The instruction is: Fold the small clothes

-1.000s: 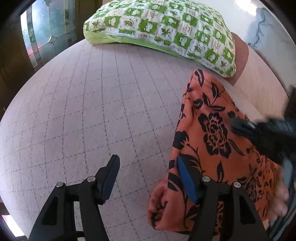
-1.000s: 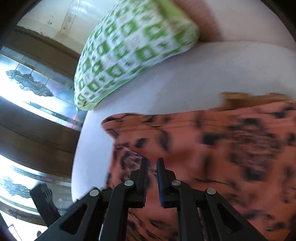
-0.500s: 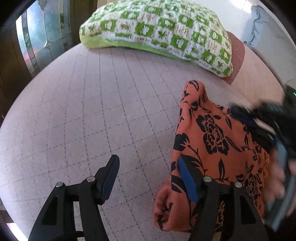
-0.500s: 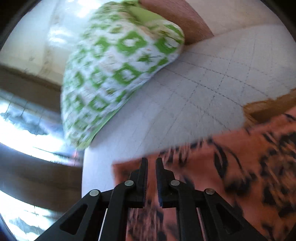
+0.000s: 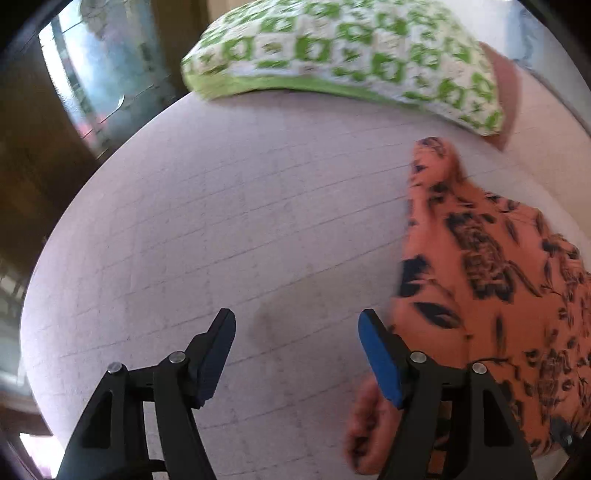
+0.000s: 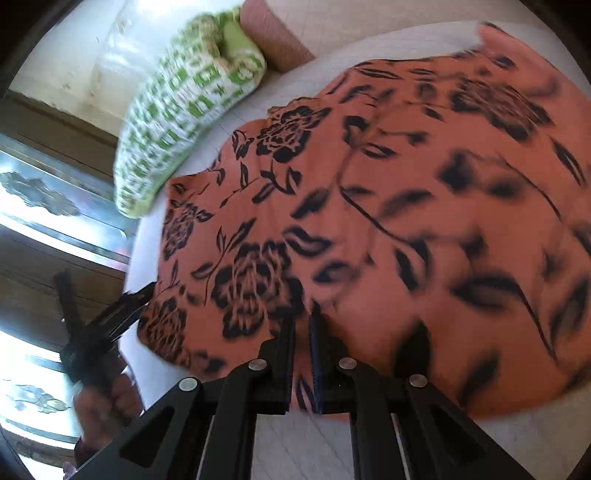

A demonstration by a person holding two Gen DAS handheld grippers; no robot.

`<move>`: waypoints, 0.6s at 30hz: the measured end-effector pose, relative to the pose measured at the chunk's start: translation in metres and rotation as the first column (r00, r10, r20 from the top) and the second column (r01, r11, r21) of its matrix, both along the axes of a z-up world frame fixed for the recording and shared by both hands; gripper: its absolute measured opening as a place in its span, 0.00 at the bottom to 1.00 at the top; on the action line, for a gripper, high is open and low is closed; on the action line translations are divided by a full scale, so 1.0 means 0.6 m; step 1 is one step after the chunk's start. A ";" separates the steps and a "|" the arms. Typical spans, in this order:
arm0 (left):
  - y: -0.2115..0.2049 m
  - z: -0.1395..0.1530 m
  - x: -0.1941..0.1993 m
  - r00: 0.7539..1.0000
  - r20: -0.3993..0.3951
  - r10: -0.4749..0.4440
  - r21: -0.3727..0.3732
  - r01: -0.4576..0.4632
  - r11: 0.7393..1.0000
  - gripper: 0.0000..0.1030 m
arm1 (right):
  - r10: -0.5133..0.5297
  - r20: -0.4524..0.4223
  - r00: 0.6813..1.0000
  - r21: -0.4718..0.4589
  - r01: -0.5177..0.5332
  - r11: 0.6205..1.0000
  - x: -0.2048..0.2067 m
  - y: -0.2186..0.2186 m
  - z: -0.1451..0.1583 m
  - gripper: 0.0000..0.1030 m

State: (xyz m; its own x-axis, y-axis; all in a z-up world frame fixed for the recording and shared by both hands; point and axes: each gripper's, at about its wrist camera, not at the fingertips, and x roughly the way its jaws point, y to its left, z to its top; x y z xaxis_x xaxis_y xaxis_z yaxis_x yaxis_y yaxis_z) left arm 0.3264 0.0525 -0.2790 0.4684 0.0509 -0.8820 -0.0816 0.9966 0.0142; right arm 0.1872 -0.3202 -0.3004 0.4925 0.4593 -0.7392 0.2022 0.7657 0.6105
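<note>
An orange garment with a black flower print (image 5: pixel 491 273) lies on the pale quilted bed at the right of the left wrist view, and fills most of the right wrist view (image 6: pixel 369 206). My left gripper (image 5: pixel 297 328) is open and empty, its right finger beside the garment's left edge. It also shows at the left of the right wrist view (image 6: pixel 107 317). My right gripper (image 6: pixel 303 325) is shut on the garment's near edge. The cloth is blurred with motion.
A green and white patterned pillow (image 5: pixel 343 59) lies at the head of the bed (image 5: pixel 221 221), also in the right wrist view (image 6: pixel 184 103). A reddish-brown cushion (image 6: pixel 273 33) sits behind it. Glass panels and dark wood stand to the left.
My right gripper has swung back over the garment, dragging the cloth with it. The left gripper has drifted left, off the garment's edge, and stays open.
</note>
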 end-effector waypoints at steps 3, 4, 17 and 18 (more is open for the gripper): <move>0.019 0.021 -0.017 0.999 0.030 0.030 -0.084 -0.028 0.996 0.68 | -0.017 0.011 1.000 0.031 0.016 0.999 -0.022 -0.017 0.013 0.10; 0.018 0.034 -0.026 0.998 0.061 0.029 -0.075 -0.024 0.997 0.68 | -0.063 0.058 0.996 0.036 0.061 0.997 -0.037 -0.035 0.024 0.10; -0.104 -0.003 -0.062 0.986 0.003 -0.168 -0.008 0.168 0.986 0.77 | -0.424 0.012 0.906 0.023 0.424 0.906 -0.094 -0.188 -0.013 0.12; -0.101 -0.002 -0.061 0.989 0.005 -0.146 -0.005 0.146 0.989 0.81 | -0.418 0.011 0.908 0.014 0.418 0.908 -0.095 -0.189 -0.010 0.12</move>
